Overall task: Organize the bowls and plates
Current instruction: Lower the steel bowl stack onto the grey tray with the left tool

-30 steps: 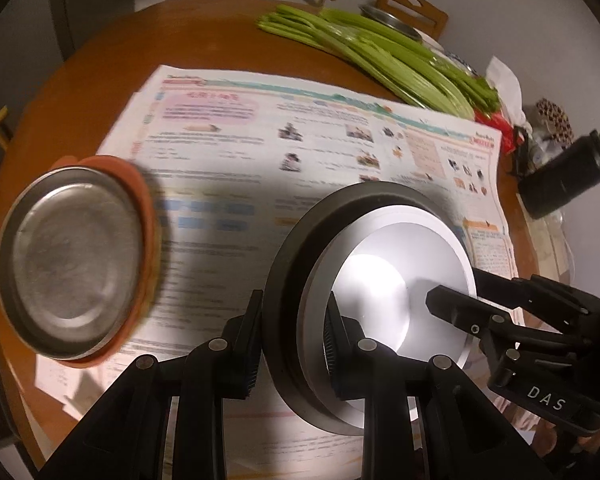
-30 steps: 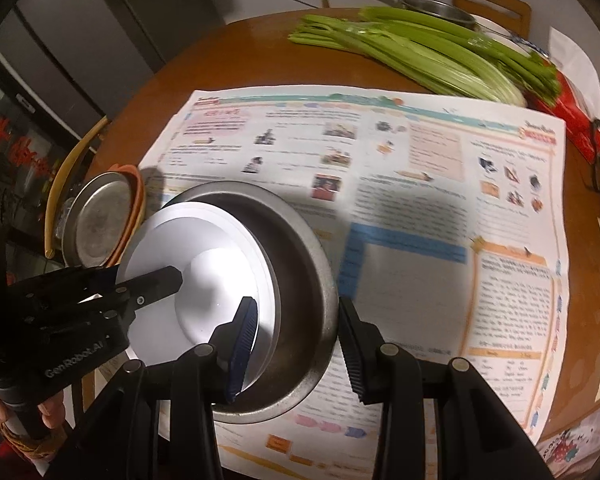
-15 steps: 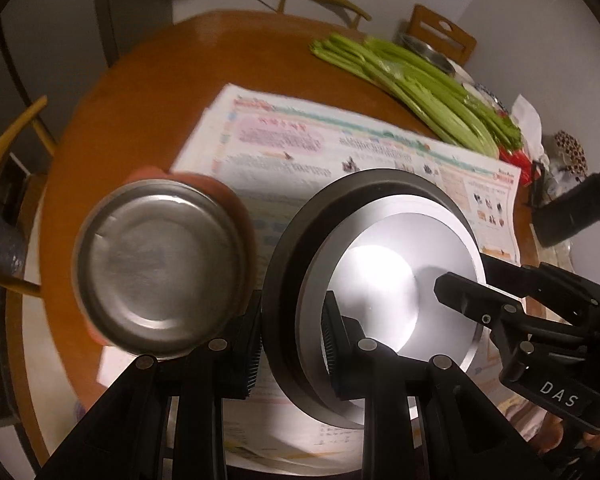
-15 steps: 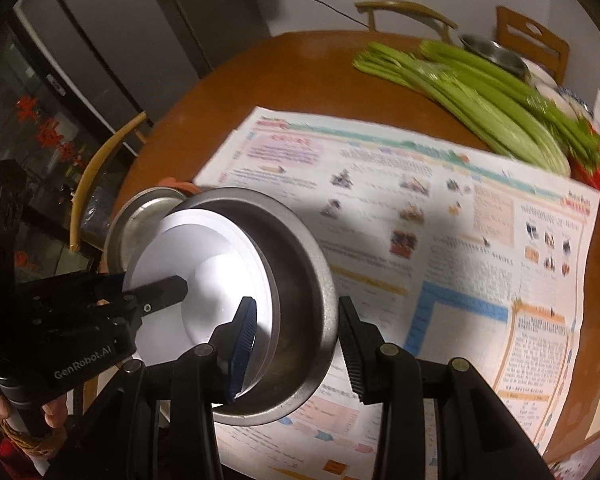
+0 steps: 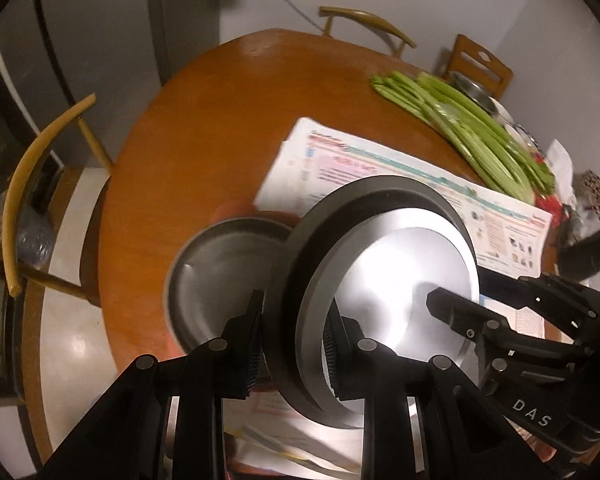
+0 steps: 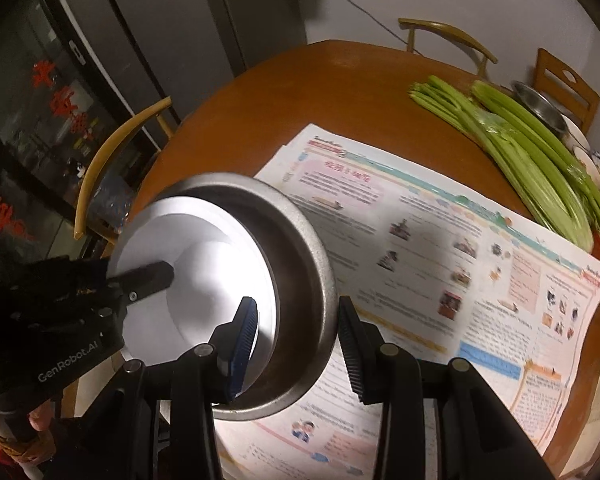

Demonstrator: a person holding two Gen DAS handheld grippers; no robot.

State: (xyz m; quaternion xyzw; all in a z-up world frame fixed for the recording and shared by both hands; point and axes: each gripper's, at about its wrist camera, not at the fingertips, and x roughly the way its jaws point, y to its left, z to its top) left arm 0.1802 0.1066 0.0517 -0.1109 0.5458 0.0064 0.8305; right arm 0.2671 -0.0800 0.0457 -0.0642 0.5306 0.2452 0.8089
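The left tool [image 5: 292, 350] and the right tool [image 6: 298, 344] each pinch the rim of one steel bowl [image 5: 384, 276], from opposite sides, with one finger inside the rim and one outside, so the bowl hangs between them above the table [image 5: 188, 152]. In the right wrist view the outer finger looks just apart from the wall, so that grip may be looser than the left one.

The table is round and wooden, with a newspaper [image 6: 440, 248] spread over its near half and a bundle of celery [image 6: 520, 148] at the far side.

The carried bowl is the largest dish, tilted on edge, its pale inside facing the left tool. It looks stiff, smooth and slippery; it will not break, but it could swing or slide out of a pinch on bare metal. Its rolled rim is the best place to take hold, at opposite points, as now.

A smaller steel bowl [image 5: 220, 276] sits in an orange one [image 5: 236, 210] at the near left edge of the table, partly under the carried bowl. A further small steel bowl [image 6: 540, 106] stands beyond the celery.
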